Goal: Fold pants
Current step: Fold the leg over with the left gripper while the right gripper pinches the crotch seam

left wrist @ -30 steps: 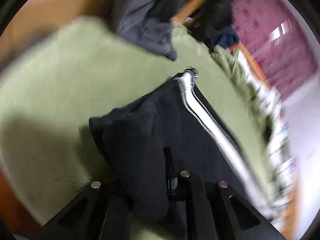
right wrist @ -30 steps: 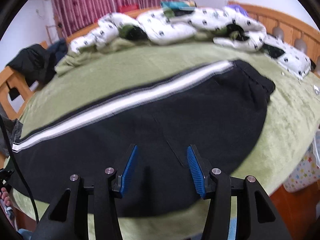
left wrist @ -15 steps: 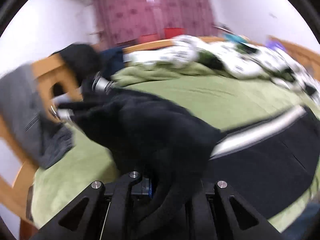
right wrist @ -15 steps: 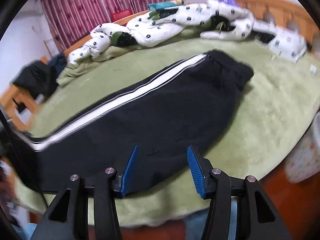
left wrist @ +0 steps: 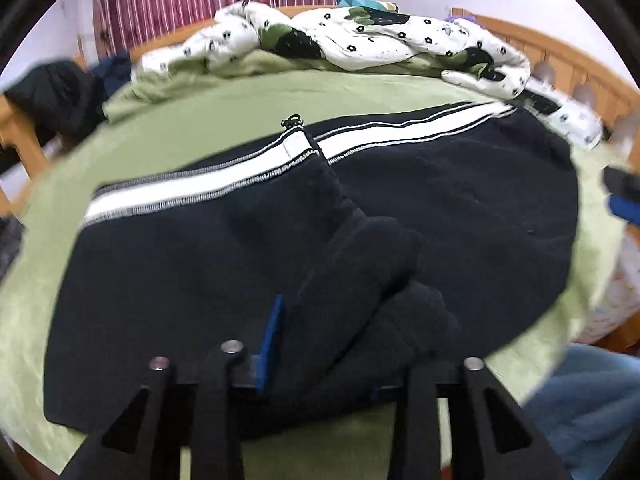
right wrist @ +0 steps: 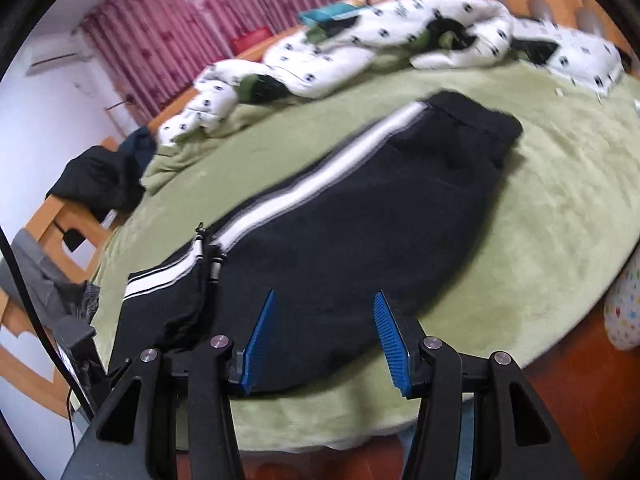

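The black pants (left wrist: 224, 264) lie across the green blanket (right wrist: 560, 208) on the bed, near its front edge, and they are folded over on themselves: the leg end has been brought back over the upper part, so that the cuff with its white side stripe (left wrist: 192, 190) meets the stripe running on toward the waistband. In the right wrist view the waistband lies at the far end, toward the headboard, and the doubled part lies nearer, to the left. A small dark cord end or zip pull sticks up at the cuff edge.

The left gripper (left wrist: 320, 340) hangs low over the near edge of the fold. Its fingers are parting, and a thick roll of the black cloth still lies between them; the blue pad of one finger (left wrist: 272, 332) shows clear of the cloth, while the other is buried behind the bunched fabric, so I cannot tell whether it touches.

The right gripper (right wrist: 326, 336) is held above the near hem of the pants, its fingers (right wrist: 260, 336) spread apart with nothing between them.

Farther back, a white quilt with dark flowers (left wrist: 360, 40) is heaped along the far side of the bed. A wooden bed frame (left wrist: 560, 60) curves round behind it, dark clothes hang over the wooden rail to the left, and red curtains (right wrist: 192, 32) cover the wall.
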Demonstrator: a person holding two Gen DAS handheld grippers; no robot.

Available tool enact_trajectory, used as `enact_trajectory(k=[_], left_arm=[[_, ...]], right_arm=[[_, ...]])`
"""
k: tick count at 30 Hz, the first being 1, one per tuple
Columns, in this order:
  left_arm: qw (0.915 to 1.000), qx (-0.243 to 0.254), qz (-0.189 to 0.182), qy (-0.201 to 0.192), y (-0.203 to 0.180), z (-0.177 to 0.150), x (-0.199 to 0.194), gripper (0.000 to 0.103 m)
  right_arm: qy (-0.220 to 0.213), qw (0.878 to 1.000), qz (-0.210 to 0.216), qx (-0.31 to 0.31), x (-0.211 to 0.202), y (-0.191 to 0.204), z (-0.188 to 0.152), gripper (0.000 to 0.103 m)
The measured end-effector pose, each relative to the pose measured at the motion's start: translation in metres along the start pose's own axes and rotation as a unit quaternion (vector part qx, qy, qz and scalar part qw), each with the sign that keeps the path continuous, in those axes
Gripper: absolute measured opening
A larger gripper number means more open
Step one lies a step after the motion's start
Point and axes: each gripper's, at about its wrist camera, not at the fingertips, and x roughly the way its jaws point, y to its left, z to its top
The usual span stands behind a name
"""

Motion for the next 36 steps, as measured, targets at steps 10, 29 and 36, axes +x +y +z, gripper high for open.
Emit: enact_trajectory(k=[10,29,36], left_arm=[[0.9952,-0.078,-0.032,-0.049,0.109,-0.041,-0.069,0.061],[0.9936,-0.109,-0.003,-0.031,0.209,-0.092,-0.039,0.068],[0.9867,-0.151,-0.023,-0.055,0.211,-0.087,-0.036,0.068]], right_arm=[[0.109,0.985,0.123,-0.048,0.056,0.083,-0.019,0.051],[0.152,0.982,0.098,-0.051,0.127,0.138,-0.041,0.031],[0.13,0.985,0.084,-0.071,0.138,0.148,-0.042,0.026]])
